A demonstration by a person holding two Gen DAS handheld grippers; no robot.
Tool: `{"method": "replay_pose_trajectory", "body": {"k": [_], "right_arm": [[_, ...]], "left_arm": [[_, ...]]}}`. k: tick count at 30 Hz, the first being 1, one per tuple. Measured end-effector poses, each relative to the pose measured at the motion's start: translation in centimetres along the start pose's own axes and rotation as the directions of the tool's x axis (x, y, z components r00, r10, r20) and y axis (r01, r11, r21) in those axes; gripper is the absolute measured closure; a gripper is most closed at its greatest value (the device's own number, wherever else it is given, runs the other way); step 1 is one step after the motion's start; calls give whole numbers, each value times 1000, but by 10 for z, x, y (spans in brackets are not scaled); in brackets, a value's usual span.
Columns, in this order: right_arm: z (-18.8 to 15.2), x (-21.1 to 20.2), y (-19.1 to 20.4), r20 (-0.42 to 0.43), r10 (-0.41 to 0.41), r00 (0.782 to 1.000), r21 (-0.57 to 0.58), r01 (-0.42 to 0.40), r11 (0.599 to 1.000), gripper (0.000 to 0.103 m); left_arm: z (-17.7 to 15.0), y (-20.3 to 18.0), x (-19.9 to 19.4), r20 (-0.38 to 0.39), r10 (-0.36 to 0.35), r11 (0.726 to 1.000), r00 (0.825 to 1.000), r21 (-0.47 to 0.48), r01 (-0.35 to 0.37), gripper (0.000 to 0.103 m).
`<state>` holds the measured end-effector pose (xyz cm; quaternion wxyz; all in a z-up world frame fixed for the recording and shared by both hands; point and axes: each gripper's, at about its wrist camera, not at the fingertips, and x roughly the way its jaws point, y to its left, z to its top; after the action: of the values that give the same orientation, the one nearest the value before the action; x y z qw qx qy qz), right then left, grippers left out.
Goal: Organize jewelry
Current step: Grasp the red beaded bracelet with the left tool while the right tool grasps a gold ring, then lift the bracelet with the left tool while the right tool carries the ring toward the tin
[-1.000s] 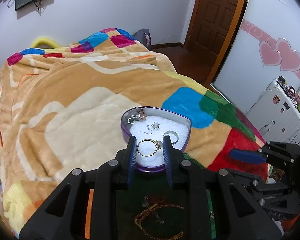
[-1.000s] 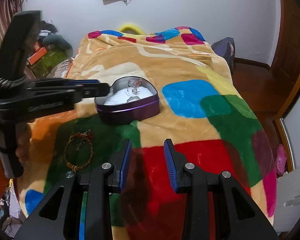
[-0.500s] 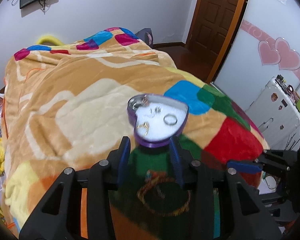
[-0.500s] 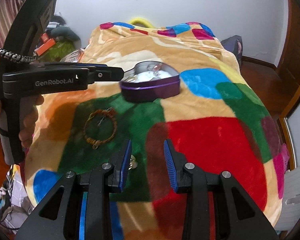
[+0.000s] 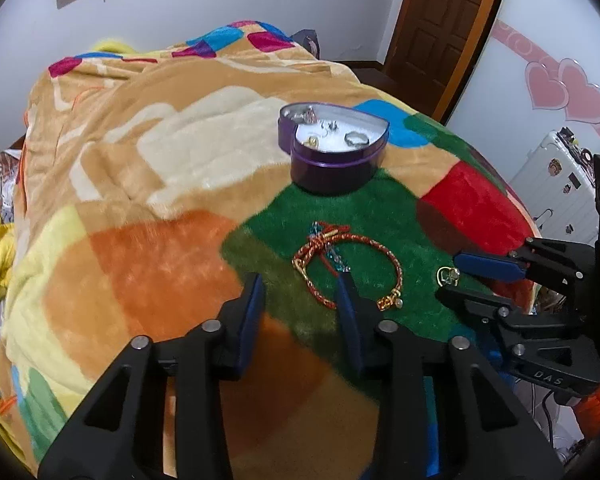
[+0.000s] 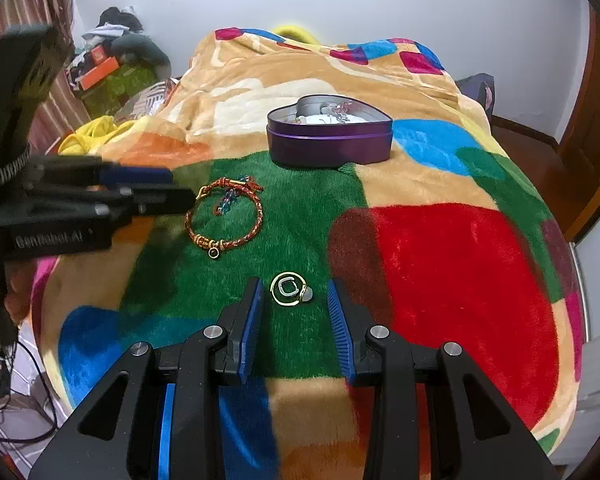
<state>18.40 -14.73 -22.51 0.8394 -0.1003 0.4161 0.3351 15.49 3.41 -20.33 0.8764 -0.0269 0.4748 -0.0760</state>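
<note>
A purple heart-shaped tin (image 5: pixel 334 168) (image 6: pixel 330 142) stands on the blanket and holds several rings and earrings on white padding. A red and gold braided bracelet (image 5: pixel 350 268) (image 6: pixel 224 216) lies on the green patch. A gold ring with a pale stone (image 6: pixel 290 290) (image 5: pixel 446 276) lies nearer. My left gripper (image 5: pixel 300 286) is open and empty, just short of the bracelet. My right gripper (image 6: pixel 294 294) is open, with its fingers on either side of the gold ring, not touching it.
A patchwork fleece blanket (image 6: pixel 440 264) covers the bed. Clothes and boxes (image 6: pixel 112 64) are piled at the far left. A wooden door (image 5: pixel 440 20) and a white suitcase (image 5: pixel 556 176) are to the right of the bed.
My left gripper released a gold ring into the tin and pulled back toward the bracelet. My right gripper moved forward and down until its open fingers straddled the gold ring.
</note>
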Motion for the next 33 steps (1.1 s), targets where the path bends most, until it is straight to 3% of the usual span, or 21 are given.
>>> {"method": "replay_pose_trajectory", "body": {"k": [4,11,15,21,33], "right_arm": [[-2,1,4,2,4,1000,-21,-4,1000,83],[-1,-1,4,11,4,1000,-23,-4,1000,83],[2,-4,4,25,4,1000,-19,-3,1000,84],[8,-12,4,55,-8,998,-17,9,1000,84],[32,-35,2,152,-52,987,-11,54,998,84]], "left_arm": [[2,1,8,-3,-3,1000,1000,-24,3,71],[9,1,24,-14,23,1000,1000,-21,-23,83],[9,4,25,-13,14,1000,1000,-26,-15,98],[10,1,12,17,17,1000,1000,-13,-17,98],[33,-9,-33,151,14,1000,988,4,-15,98]]}}
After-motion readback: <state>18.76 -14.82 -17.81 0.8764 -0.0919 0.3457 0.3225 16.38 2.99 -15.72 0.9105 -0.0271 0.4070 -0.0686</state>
